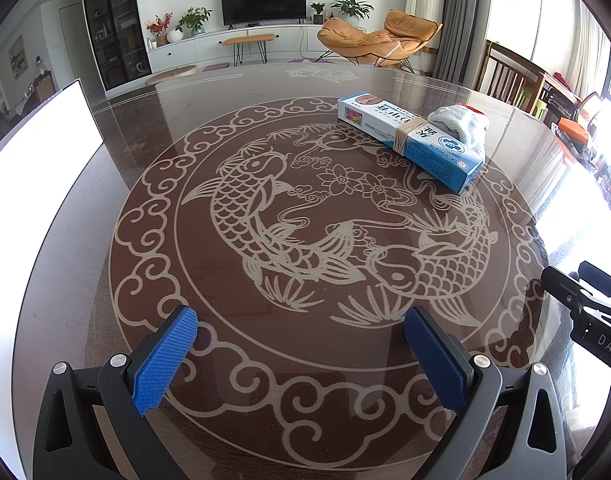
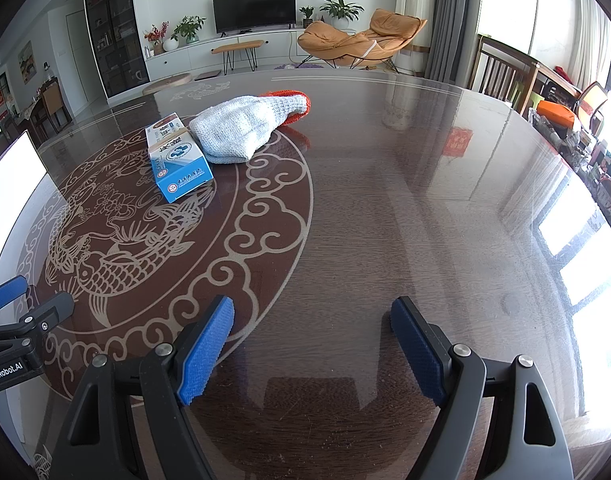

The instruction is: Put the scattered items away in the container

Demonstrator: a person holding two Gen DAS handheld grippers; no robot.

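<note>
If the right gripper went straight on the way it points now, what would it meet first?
Probably nothing but bare table. The right gripper is open and empty, aimed down the glossy top; the knit pouch and blue box lie well left of that line. Depth is uncertain.

The right gripper point(image 2: 312, 314) hovers above the glossy worktop point(image 2: 405, 208), blue fingers point(image 2: 207, 350) spread wide. Toward the far edge, a blue box point(image 2: 177, 156) touches a knitted cloth point(image 2: 241, 128).

black grippers, ribbed blue fingers point(image 1: 165, 360), silver screws

White container point(image 1: 37, 152) (blown out, cut by the left edge); knit item point(image 1: 461, 120) half behind the box point(image 1: 409, 136).
</note>
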